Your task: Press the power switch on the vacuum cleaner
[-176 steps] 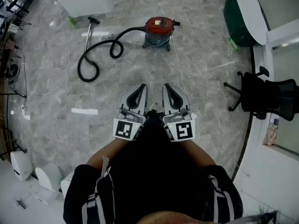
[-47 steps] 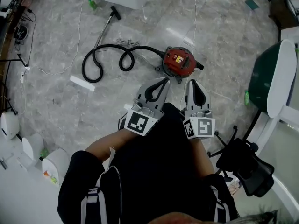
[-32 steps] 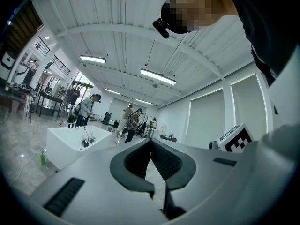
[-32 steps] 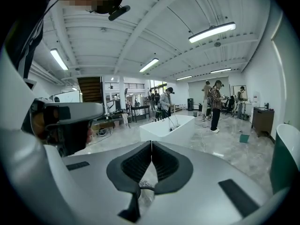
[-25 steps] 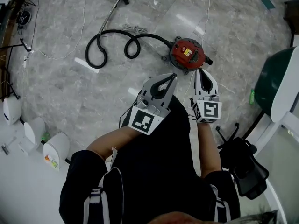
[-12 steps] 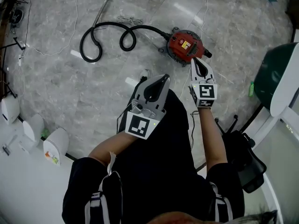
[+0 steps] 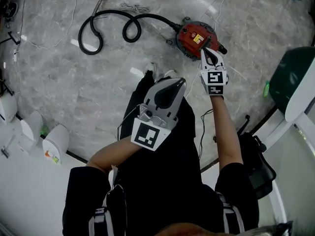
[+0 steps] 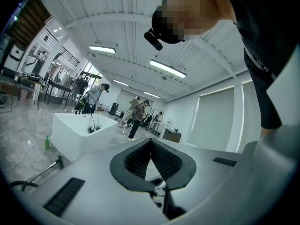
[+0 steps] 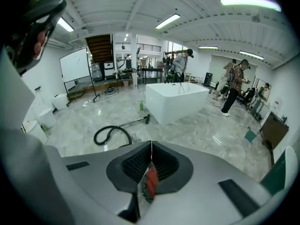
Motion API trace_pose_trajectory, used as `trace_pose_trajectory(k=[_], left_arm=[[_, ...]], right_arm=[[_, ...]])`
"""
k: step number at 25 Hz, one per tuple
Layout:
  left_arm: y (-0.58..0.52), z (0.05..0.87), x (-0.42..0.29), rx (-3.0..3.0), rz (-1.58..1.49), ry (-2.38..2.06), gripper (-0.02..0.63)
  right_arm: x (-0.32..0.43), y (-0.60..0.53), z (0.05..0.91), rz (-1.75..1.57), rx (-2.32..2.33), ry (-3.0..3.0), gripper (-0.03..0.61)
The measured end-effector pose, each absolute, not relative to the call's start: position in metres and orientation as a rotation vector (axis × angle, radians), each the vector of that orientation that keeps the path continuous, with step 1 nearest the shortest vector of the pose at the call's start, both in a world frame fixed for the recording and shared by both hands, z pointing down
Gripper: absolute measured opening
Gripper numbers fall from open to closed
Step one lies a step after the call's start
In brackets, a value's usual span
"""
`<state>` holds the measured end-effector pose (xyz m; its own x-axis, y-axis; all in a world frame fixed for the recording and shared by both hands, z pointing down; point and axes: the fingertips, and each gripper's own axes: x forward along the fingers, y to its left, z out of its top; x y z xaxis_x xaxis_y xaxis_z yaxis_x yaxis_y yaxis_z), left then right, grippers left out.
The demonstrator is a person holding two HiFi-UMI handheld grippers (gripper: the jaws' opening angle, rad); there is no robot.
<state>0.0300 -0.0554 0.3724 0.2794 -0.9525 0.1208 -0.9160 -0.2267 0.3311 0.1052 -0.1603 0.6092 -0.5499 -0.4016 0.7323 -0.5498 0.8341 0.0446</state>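
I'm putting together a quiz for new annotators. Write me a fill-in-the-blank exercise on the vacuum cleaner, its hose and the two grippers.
1. The vacuum cleaner has a ___ body.
2. The right gripper has its tips over the vacuum cleaner in the head view, while the left gripper sits nearer the person's body with its jaws ___.
3. The looped hose joined to the vacuum cleaner is ___ in colour.

Missing words: red; shut; black.
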Motion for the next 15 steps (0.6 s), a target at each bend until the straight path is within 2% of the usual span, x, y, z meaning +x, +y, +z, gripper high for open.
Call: trace_pose_trajectory(k=[15], left_arm=[[-0.062, 0.395, 0.029, 2.254, -0.131, -1.712, 0.018]], right_arm=[[0.128, -0.184, 0.721, 0.11, 0.506, -2.068, 0.02]])
